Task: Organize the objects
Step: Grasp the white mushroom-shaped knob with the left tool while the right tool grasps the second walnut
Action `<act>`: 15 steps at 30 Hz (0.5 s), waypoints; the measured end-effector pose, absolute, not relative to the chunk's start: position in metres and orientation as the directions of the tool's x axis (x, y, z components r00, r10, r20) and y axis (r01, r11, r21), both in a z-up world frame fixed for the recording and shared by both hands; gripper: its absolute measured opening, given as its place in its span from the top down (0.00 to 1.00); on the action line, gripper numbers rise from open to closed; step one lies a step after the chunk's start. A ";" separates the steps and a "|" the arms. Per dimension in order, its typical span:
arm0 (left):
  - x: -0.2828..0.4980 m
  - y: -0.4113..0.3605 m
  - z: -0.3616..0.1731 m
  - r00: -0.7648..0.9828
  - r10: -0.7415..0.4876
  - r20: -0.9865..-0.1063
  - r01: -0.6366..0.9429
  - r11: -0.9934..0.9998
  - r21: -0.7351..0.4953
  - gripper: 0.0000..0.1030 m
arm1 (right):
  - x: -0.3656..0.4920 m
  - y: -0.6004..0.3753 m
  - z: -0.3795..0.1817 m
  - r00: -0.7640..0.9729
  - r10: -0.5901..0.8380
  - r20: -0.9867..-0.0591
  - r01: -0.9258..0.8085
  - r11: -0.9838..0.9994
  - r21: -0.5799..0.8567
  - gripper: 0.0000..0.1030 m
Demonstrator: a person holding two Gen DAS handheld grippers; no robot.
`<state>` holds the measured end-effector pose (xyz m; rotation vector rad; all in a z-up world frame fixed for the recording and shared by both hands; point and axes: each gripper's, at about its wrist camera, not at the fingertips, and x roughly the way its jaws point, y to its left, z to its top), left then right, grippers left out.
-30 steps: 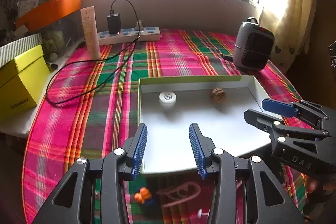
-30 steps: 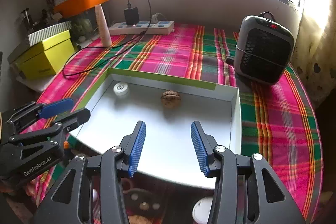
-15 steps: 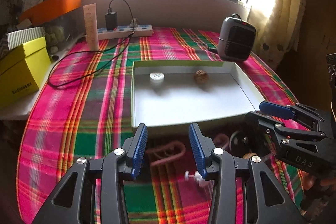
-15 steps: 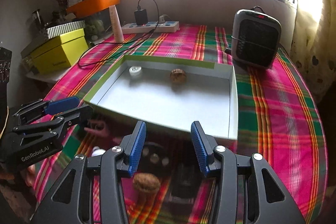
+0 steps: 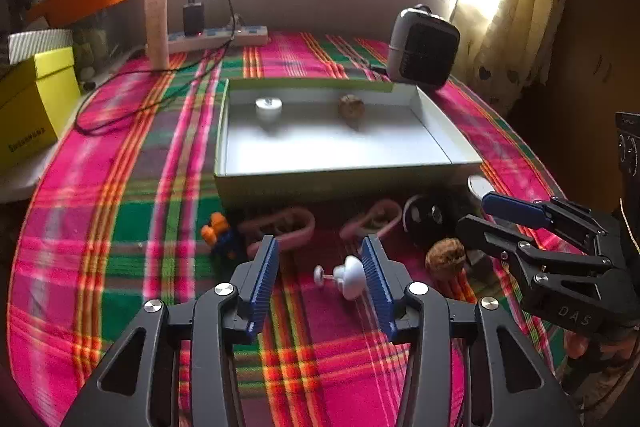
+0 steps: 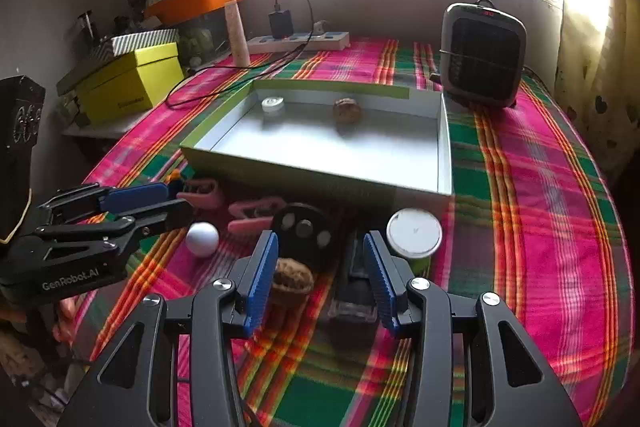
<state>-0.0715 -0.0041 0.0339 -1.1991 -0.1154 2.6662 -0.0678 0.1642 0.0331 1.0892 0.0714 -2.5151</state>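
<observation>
Both our views have drawn back from over the white box point(image 5: 340, 147) to the row of loose things on the plaid surface point(image 5: 132, 187) in front of it. A second ago the box floor filled the frames; now its near wall sits beyond the clutter. We read this as a turn from the box toward the next pick-up. Only a white cap point(image 5: 269, 108) and a walnut point(image 5: 351, 108) lie inside the box, near its far wall, so most of the sorting is still to do.

The left hand-held gripper point(image 5: 320, 267) is released, and its jaws have just been opening a little wider. The white knob point(image 5: 350, 277) lies on the cloth between them, close to the right-hand pad, not pinched as far as we can see. The right hand-held gripper point(image 6: 320, 269) is also released and grasps nothing. A second walnut point(image 6: 291, 281) sits by its left pad and a dark block point(image 6: 354, 291) by its right pad.

Much is hard to read here. The near row lies in the box's shadow against the window glare. The two pink clips point(image 5: 280, 229), the black disc point(image 6: 304, 229) and the small orange and blue toy point(image 5: 219, 233) are blurred. We cannot name the dark block. The white-lidded jar point(image 6: 414, 233) is partly hidden by a finger of the right hand-held gripper, which also covers the walnut's near side.
</observation>
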 end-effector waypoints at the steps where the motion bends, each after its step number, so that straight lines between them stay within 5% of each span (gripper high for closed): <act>1: -0.070 -0.003 0.033 -0.641 0.231 -0.732 -0.167 -0.973 -0.161 0.59 | -0.066 0.165 0.032 -0.616 -0.339 -0.711 0.377 -0.919 0.112 0.55; 15: -0.074 0.008 0.013 -0.594 0.231 -0.771 -0.175 -0.972 -0.156 0.58 | -0.056 0.162 0.025 -0.603 -0.353 -0.715 0.400 -0.910 0.112 0.55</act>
